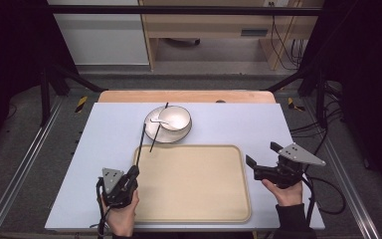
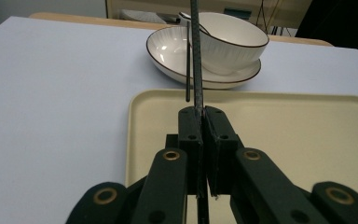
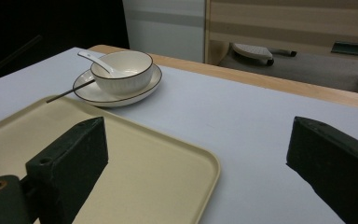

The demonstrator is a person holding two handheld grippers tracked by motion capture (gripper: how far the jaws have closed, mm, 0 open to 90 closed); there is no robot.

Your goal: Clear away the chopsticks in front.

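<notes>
Your left gripper (image 2: 200,112), lower centre, clamps 1 chopstick (image 2: 196,51); right gripper (image 1: 261,158) gapes; tray (image 1: 229,199) bare, loading unstarted.

Beige tray (image 1: 194,199); white dark-rimmed bowl (image 1: 175,118); black chopsticks (image 1: 141,144).

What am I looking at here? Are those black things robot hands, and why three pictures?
No robot: a person holds a clamp tool in each hand. The high view looks down on the table; the other two come from cameras riding on each tool. The left gripper has its fingers shut on a black chopstick. The right gripper is open and holds nothing. On the table lie a beige tray and a plate bearing a bowl with a white spoon. A second chopstick rests across the plate.
</notes>
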